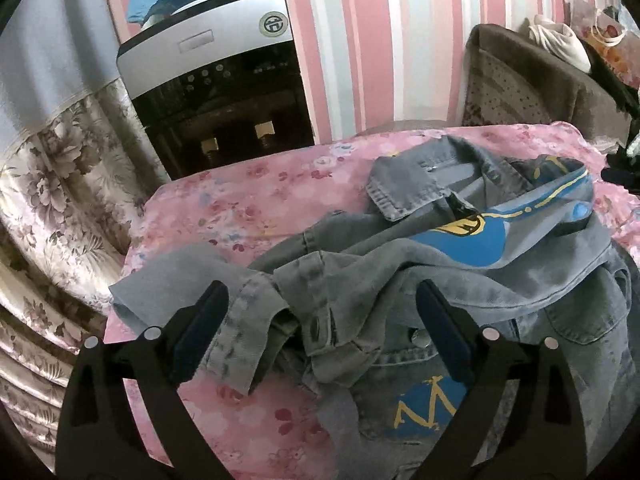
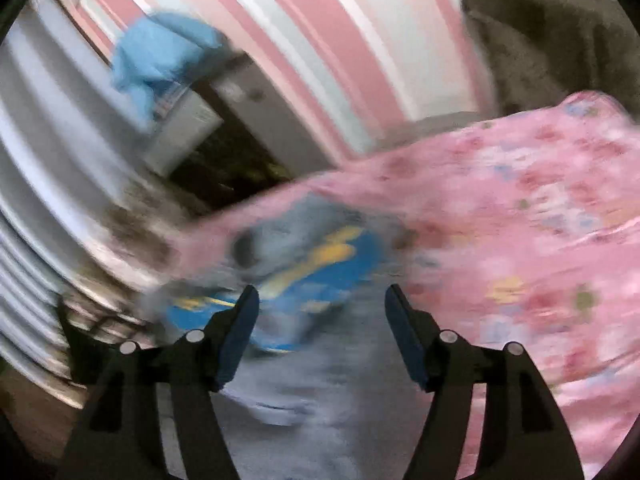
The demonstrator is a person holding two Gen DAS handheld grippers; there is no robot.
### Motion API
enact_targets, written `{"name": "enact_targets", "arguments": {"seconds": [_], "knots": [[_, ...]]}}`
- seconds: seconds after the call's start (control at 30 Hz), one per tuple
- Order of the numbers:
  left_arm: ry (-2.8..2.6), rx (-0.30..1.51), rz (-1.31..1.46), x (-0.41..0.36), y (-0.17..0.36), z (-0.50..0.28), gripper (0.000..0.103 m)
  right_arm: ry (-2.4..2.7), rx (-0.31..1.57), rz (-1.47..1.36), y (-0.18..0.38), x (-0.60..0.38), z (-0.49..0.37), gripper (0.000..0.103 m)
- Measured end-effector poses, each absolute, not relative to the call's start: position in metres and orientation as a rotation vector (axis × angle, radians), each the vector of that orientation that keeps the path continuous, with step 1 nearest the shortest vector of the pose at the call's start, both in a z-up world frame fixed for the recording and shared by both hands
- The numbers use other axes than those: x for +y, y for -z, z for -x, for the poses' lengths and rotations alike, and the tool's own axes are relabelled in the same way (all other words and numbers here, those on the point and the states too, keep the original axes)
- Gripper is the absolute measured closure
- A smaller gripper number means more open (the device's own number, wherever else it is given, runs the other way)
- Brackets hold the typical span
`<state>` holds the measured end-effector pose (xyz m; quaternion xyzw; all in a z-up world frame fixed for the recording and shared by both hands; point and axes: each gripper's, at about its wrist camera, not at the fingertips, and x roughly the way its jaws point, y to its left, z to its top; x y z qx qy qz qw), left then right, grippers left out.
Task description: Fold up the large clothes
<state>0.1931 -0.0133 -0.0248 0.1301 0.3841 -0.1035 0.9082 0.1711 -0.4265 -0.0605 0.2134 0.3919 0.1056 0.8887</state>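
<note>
A faded grey denim jacket with blue and yellow printed patches (image 1: 460, 264) lies crumpled on the pink floral bedcover (image 1: 248, 200), bunched toward the right half of the bed and nowhere near flat. Its collar (image 1: 404, 188) points away toward the pink-and-white striped wall (image 1: 380, 40), so the garment's long axis seems to run from the near edge of the bed to the far one, though the rumpling makes that only a rough reading.

The left gripper (image 1: 322, 312) hangs just above the jacket with its jaws spread wide and nothing between them. Right beneath and ahead of it sits a twisted sleeve with a buttoned cuff (image 1: 316, 300), and a loose flap of denim (image 1: 168, 280) trails off to its left over the bedcover.

The right gripper (image 2: 322, 308) is also spread apart and empty. Its view is badly smeared, but grey denim and the blue-and-yellow print (image 2: 312, 264) lie directly ahead and under its fingers.

Both grippers are over the cloth; the left looks the better placed for the sleeve, which I would expect to need pulling out straight before any fold. A black and silver water dispenser (image 1: 216, 80) stands beyond the bed's far left corner.
</note>
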Motion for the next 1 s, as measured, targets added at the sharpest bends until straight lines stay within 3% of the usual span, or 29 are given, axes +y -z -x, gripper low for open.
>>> {"name": "enact_targets", "arguments": {"seconds": [0.1,0.17,0.2,0.23,0.3,0.4,0.6,0.87,0.93,1.0], "knots": [[0.227,0.823,-0.257,-0.024,0.030,-0.204,0.010,-0.180,0.924,-0.353,0.084,-0.412,-0.190,0.037],[0.247,0.876,-0.228,-0.031,0.040,-0.214,0.017,-0.159,0.974,-0.278,0.099,-0.399,-0.202,0.037],[0.250,0.918,-0.217,-0.035,0.048,-0.220,0.031,-0.159,0.994,-0.251,0.105,-0.392,-0.208,0.040],[0.257,0.967,-0.213,-0.039,0.057,-0.226,0.040,-0.167,0.997,-0.242,0.108,-0.389,-0.210,0.051],[0.238,0.970,-0.237,-0.043,0.064,-0.228,0.041,-0.186,1.014,-0.192,0.112,-0.375,-0.217,0.076],[0.231,0.968,-0.227,-0.042,0.066,-0.229,0.042,-0.122,0.979,0.005,0.111,-0.351,-0.215,0.092],[0.240,0.939,-0.202,-0.051,0.061,-0.217,0.043,0.057,0.831,0.143,0.076,-0.372,-0.188,0.100],[0.195,0.953,-0.375,-0.077,0.098,-0.230,0.030,0.024,0.968,-0.152,0.112,-0.422,-0.208,0.094],[0.188,0.949,-0.389,-0.074,0.094,-0.226,0.028,0.012,0.995,-0.229,0.119,-0.434,-0.208,0.073],[0.192,0.937,-0.378,-0.066,0.083,-0.217,0.021,-0.025,0.990,-0.313,0.112,-0.447,-0.200,0.066]]}}
